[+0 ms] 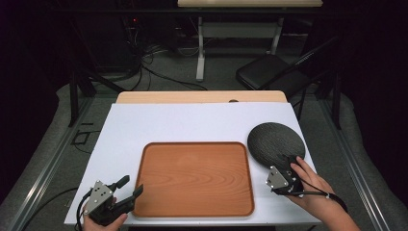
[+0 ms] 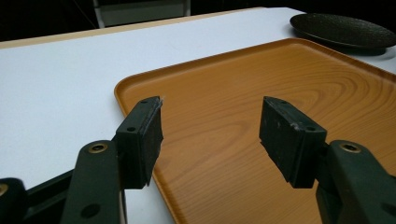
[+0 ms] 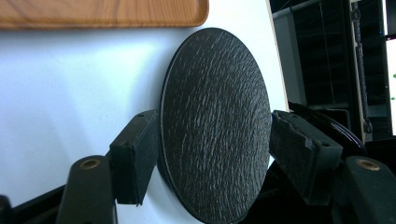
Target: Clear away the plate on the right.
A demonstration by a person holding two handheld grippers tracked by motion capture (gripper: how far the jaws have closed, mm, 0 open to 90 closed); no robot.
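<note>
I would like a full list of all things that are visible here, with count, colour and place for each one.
Tray: one, orange-brown wood grain, middle of the white table, nothing on it.
Plate: one, black, textured, right of the tray, near the table's right edge.
Table: one, white top with a pale wooden strip at the far edge.
Chair: one, black, on the floor beyond the table.
Cables: several, dark, on the floor behind the table.
Left gripper: one, black, at the tray's near left corner, jaws open.
Right gripper: one, black, jaws open on either side of the plate's near edge.
</note>
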